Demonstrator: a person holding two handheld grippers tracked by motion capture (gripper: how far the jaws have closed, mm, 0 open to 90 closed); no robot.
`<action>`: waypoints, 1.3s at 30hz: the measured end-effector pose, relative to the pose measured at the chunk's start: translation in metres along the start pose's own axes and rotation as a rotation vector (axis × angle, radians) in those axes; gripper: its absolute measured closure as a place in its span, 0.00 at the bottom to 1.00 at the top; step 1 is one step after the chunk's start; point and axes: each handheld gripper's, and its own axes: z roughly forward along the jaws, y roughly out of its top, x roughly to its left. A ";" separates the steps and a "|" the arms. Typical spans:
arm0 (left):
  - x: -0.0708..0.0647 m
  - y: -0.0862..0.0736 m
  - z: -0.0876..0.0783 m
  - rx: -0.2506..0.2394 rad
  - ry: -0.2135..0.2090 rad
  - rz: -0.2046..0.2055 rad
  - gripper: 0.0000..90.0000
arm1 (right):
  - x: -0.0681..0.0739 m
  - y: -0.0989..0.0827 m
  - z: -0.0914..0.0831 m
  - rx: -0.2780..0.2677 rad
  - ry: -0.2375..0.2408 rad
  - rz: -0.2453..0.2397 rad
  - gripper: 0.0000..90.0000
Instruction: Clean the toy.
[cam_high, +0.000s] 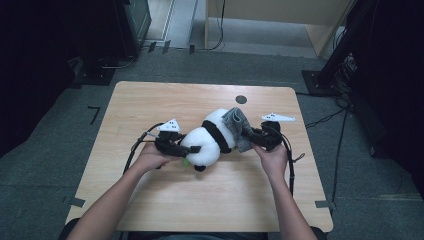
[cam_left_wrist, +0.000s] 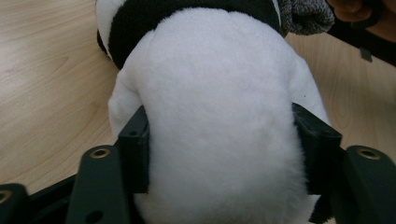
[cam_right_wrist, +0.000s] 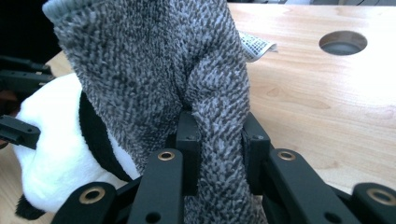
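Left hand (cam_high: 150, 159) came in from the bottom edge holding the left gripper (cam_high: 184, 148), cable (cam_high: 136, 147) looping off behind it over the tabletop (cam_high: 150, 100). In the left gripper view its jaws stood one on each side of the plush panda's (cam_left_wrist: 219, 116) white body, pads pressed into the fur, so it was clamped on the panda. Panda lay on its side directly ahead of that gripper, white rump between the jaws, black band (cam_left_wrist: 187, 11) farther out from them. In the high view the panda (cam_high: 210, 142) sat between the two grippers, a black foot (cam_high: 200, 168) pointing toward the person and a small green bit (cam_high: 186, 162) just under the left gripper's tip. Grey sock (cam_high: 239, 127) was draped over the panda's far end, on the side facing the right gripper (cam_high: 254, 135). In the right gripper view the jaws were pinched tight on a fold of the grey sock (cam_right_wrist: 187, 93), fabric bunched between the pads and rising up ahead of them; a white label (cam_right_wrist: 257, 46) poked out beyond the sock. Panda's white fur (cam_right_wrist: 51, 140) showed to the left of those jaws, touching the sock. A round hole (cam_right_wrist: 343, 42) in the tabletop lay well ahead and to the right of the right gripper. Right hand (cam_high: 272, 159) held that gripper from behind.
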 end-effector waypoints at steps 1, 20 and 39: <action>0.000 0.000 -0.001 -0.008 -0.002 -0.019 0.46 | -0.001 0.001 -0.001 -0.008 0.003 0.009 0.84; -0.023 -0.003 -0.015 -0.154 0.306 -0.158 0.50 | 0.035 0.018 -0.017 -0.115 0.094 -0.055 0.85; -0.024 -0.008 -0.012 -0.072 0.261 -0.078 0.14 | 0.051 0.000 0.036 0.048 0.093 -0.115 0.85</action>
